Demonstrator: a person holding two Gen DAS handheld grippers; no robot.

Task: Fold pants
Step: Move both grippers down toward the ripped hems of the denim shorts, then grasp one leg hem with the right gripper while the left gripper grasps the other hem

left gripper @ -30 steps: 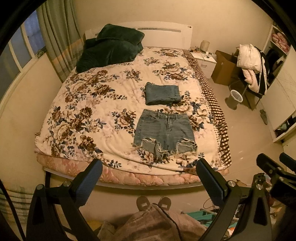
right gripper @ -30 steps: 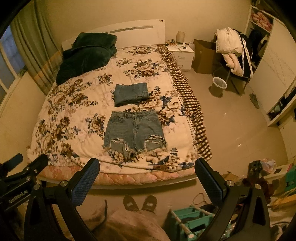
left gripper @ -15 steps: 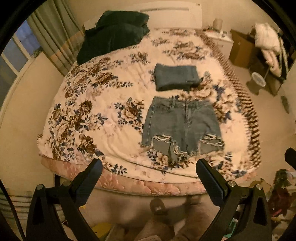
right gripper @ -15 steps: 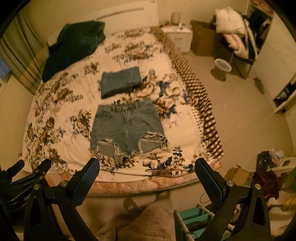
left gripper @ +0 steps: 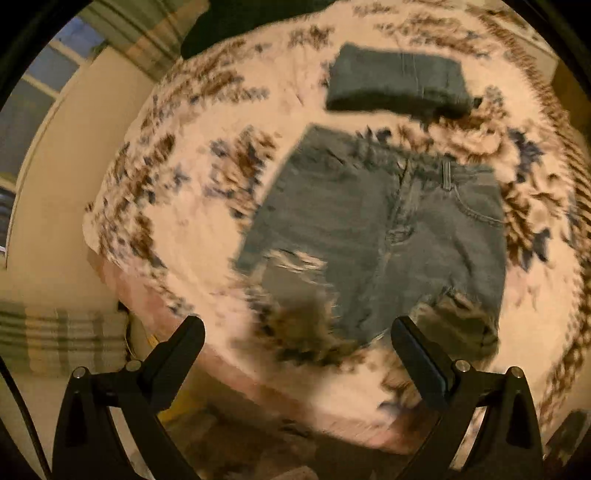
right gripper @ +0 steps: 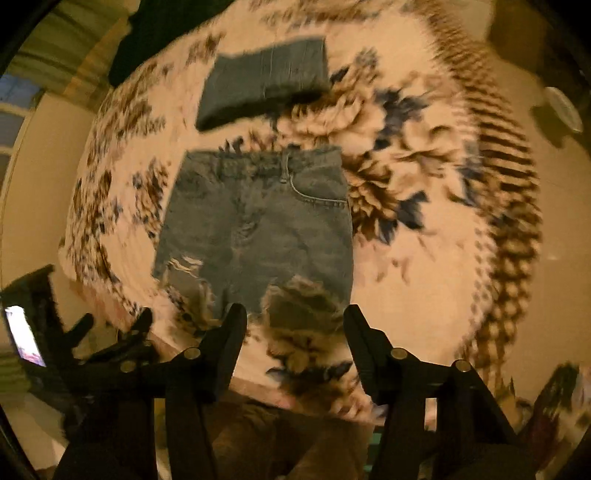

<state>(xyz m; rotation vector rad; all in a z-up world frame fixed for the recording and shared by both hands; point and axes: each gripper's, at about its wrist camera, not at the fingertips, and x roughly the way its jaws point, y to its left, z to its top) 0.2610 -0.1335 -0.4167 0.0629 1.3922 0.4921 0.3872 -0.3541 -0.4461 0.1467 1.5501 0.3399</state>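
Observation:
Denim shorts [left gripper: 376,236] lie flat on the floral bedspread, waistband away from me, frayed leg hems toward me. They also show in the right wrist view [right gripper: 258,229]. My left gripper [left gripper: 297,332] is open and empty, hovering just short of the hems. My right gripper [right gripper: 293,321] is open and empty, its jaws narrower than before, over the right leg hem. The left gripper [right gripper: 110,328] shows at the lower left of the right wrist view. Both views are motion-blurred.
A folded pair of jeans [left gripper: 399,85] lies beyond the shorts, also in the right wrist view [right gripper: 266,77]. The floral bedspread [left gripper: 177,184] ends at the bed's front edge [left gripper: 236,369]. A dark blanket [right gripper: 166,33] lies at the head. Floor and a bin [right gripper: 565,107] are to the right.
Both grippers have moved forward and down toward the bed, so the shorts look much larger. The right gripper's jaws have come closer together.

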